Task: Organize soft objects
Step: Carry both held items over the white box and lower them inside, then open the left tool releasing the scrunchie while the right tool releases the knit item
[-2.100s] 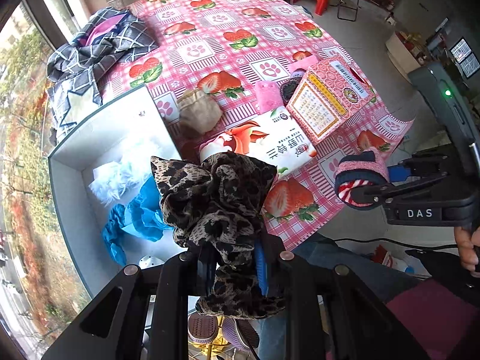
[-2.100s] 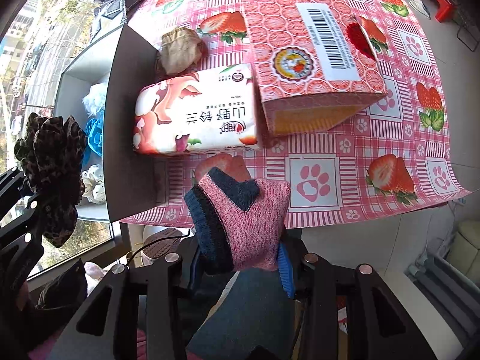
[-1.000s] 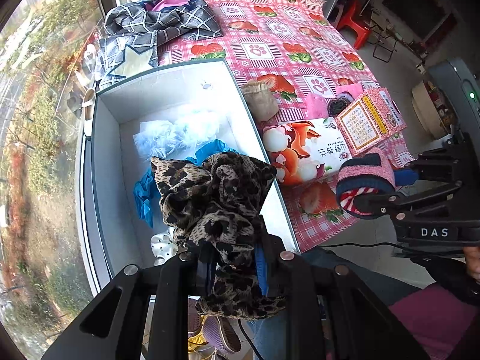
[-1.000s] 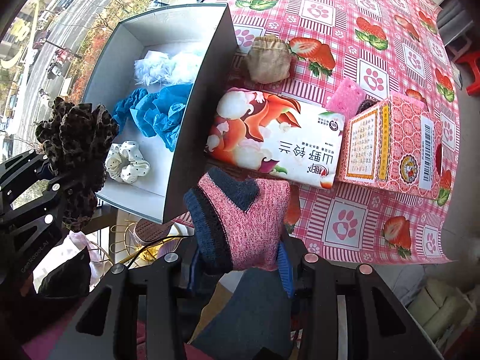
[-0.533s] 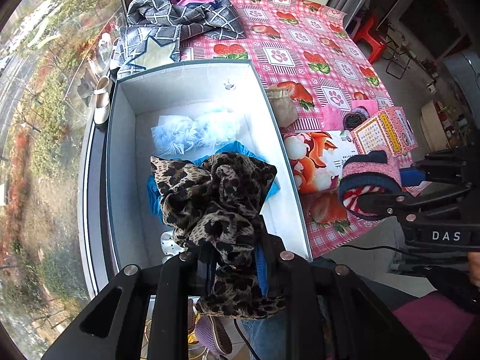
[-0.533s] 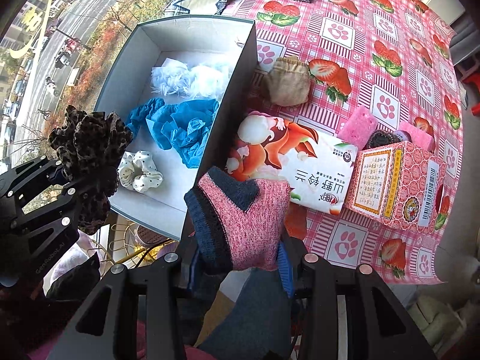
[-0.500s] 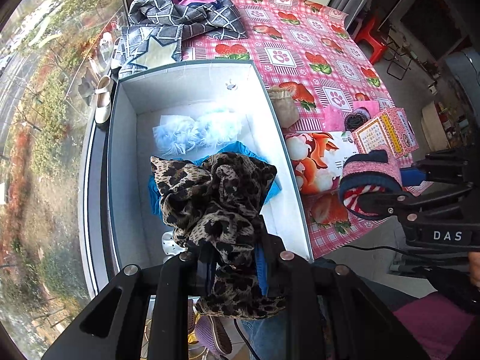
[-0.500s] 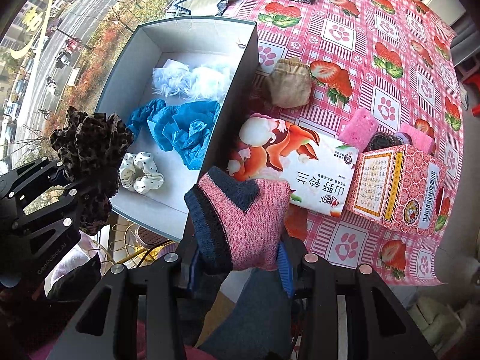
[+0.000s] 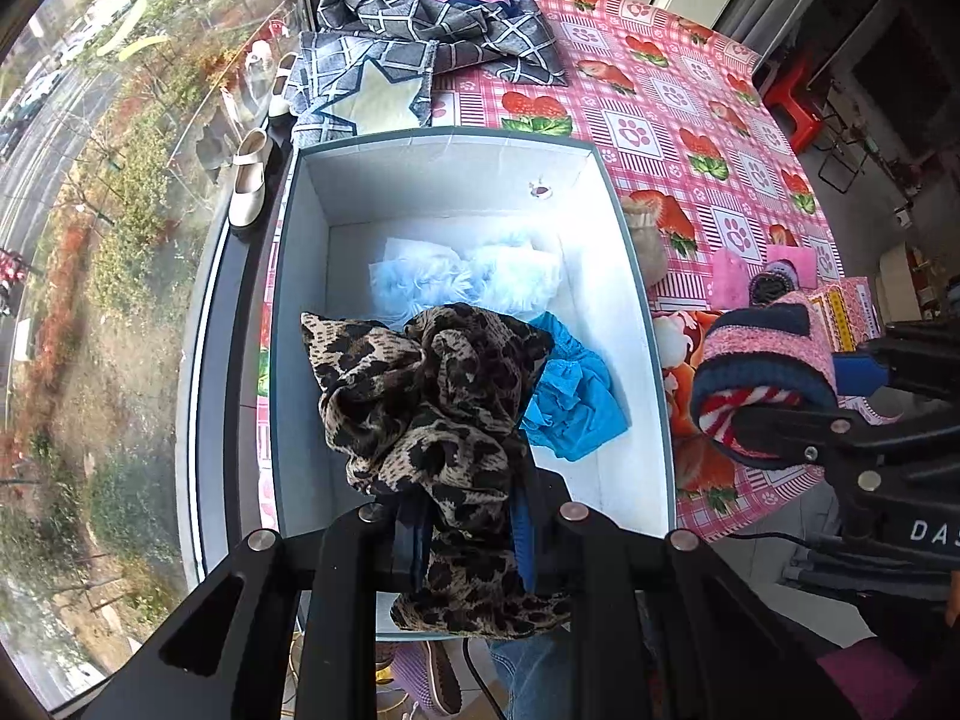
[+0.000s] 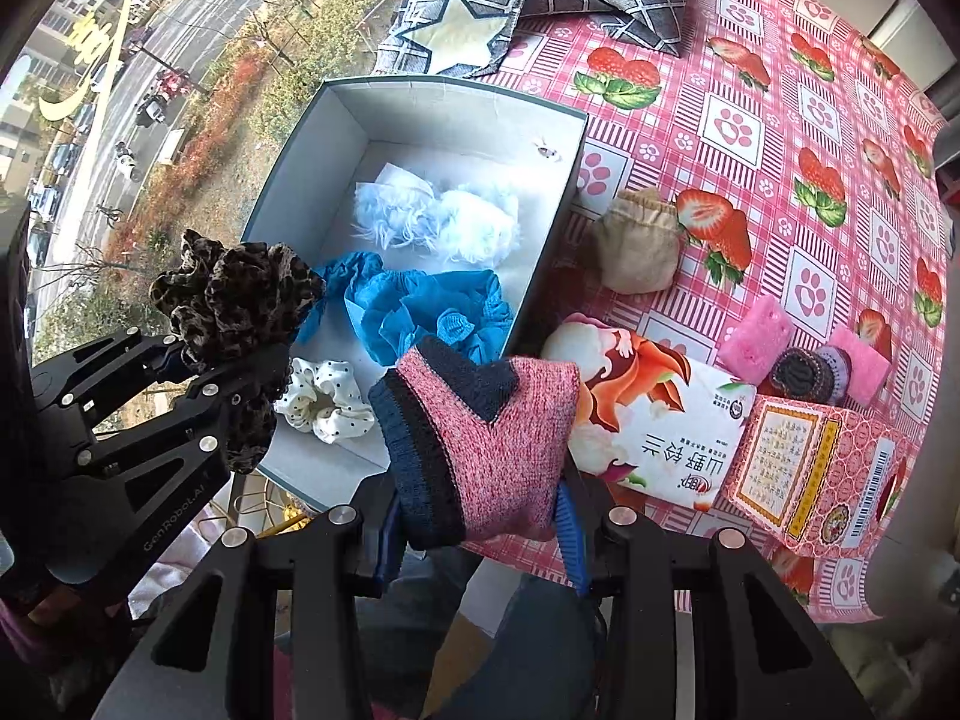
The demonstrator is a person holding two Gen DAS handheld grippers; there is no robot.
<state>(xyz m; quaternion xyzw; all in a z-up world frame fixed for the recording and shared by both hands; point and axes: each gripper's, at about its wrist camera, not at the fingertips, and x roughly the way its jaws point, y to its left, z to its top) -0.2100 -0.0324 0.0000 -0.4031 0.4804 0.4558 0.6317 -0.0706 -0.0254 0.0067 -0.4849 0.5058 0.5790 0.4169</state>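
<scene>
A: In the left wrist view, what did the left hand-held gripper (image 9: 468,516) carry?
B: It was clamped on a leopard-print scrunchie (image 9: 426,396), above the open white box (image 9: 630,252) on the desk (image 9: 660,114).
A: And the right wrist view?
B: The right hand-held gripper (image 10: 480,516) was clamped on a pink-and-navy knitted sock (image 10: 486,438), above the box's near right wall, left of the tissue pack (image 10: 654,414).

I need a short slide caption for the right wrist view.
Right gripper holds a pink sock beside the box; left gripper holds a leopard scrunchie.
</scene>
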